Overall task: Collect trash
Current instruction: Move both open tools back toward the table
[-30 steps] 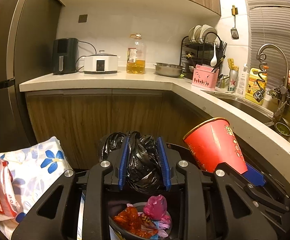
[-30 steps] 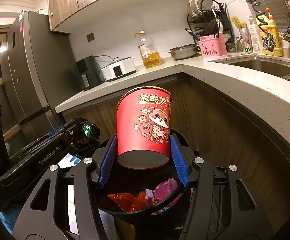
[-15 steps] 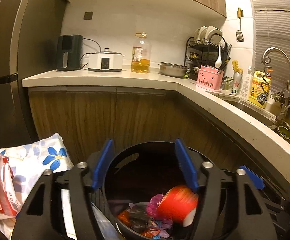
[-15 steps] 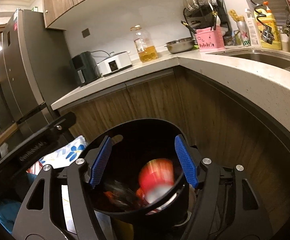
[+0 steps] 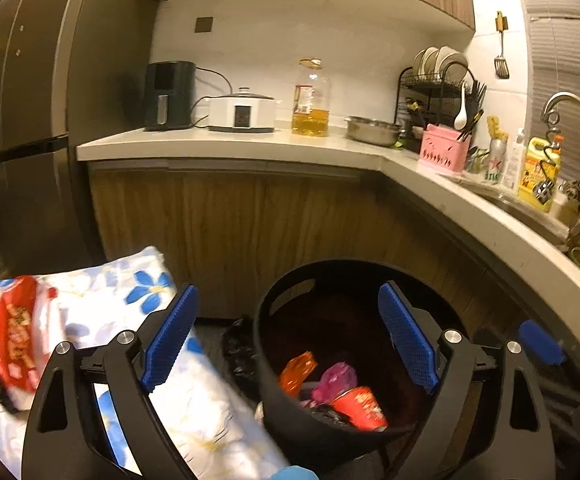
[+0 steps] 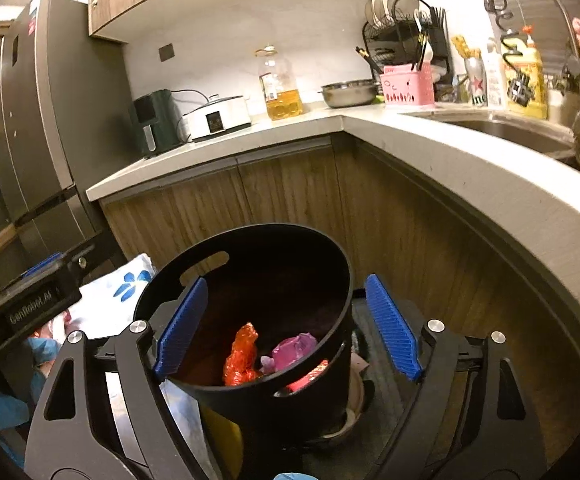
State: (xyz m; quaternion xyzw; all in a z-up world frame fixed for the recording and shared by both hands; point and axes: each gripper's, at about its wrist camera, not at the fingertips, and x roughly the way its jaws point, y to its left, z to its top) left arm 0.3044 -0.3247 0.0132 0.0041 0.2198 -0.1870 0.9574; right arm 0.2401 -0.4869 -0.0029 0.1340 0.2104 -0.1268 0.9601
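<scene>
Everything here is placed against the black bin (image 5: 290, 412), which stands on the floor at the foot of the wooden cabinets, in the corner under the countertop (image 5: 226, 146).

Furthest left of the bin lies a floral-print bundle (image 5: 138, 292) with a red snack wrapper (image 5: 14, 344) resting on it; judged as trash not yet collected, it sits close enough to be the likely next pick. Between bundle and bin, touching the bin's outer wall, a crumpled black bag (image 5: 240, 350) sits on the floor outside the rim.

The left gripper (image 5: 286, 344) hangs over the bin's left edge, its jaws opening wide with nothing pressed between the blue pads; one pad stands over the bundle, the other over the bin's mouth.

Inside the bin, the collected pieces lie at the bottom: an orange wrapper (image 6: 242, 356), a pink crumpled bag (image 6: 293, 350) and a red paper cup (image 5: 359, 406) tipped on its side, which suggests it fell in rather than being set down.

The right gripper (image 6: 288, 330) hovers above the bin, its jaws likewise opening and empty, straddling the rim, one pad inside the mouth and one beyond the right wall, a release posture.
</scene>
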